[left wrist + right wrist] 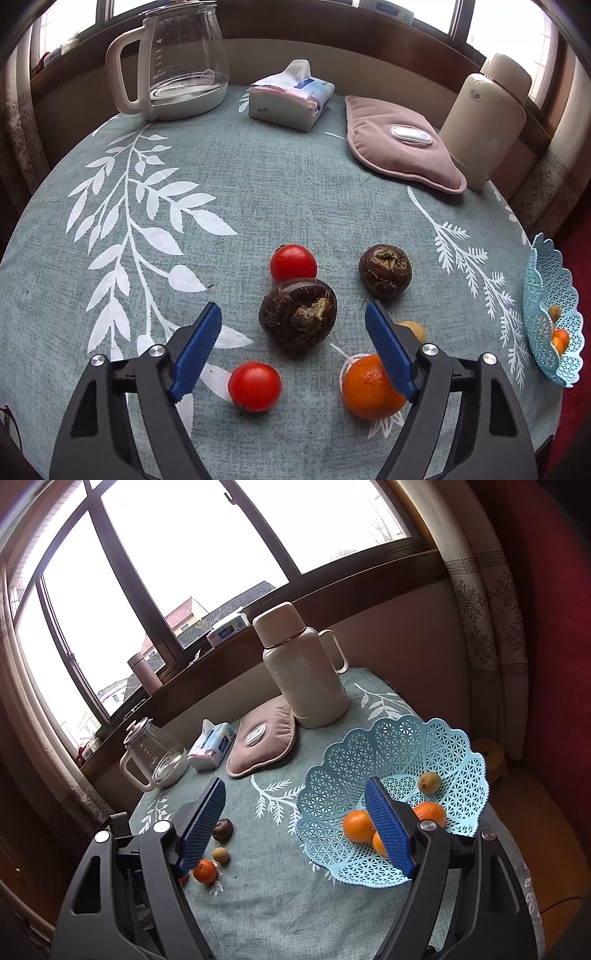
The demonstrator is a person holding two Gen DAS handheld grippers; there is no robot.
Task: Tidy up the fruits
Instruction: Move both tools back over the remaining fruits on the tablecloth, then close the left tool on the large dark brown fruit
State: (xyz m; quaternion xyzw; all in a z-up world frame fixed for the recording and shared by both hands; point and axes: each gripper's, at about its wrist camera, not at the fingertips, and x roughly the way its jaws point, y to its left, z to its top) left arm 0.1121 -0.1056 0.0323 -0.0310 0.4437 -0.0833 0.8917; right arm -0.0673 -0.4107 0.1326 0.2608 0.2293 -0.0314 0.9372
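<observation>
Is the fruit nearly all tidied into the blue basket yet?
Partly. The blue basket already holds three oranges and a small yellow-green fruit. Nothing is in hand: both the left gripper and right gripper have open, empty jaws. Left on the table: two tomatoes, two dark brown bulbs, an orange and a small yellowish fruit.

Home dining nook, kettle (pixel 173 55), tissue pack (pixel 291 96), thermos (pixel 303 668), curtained window (pixel 177 554)
</observation>
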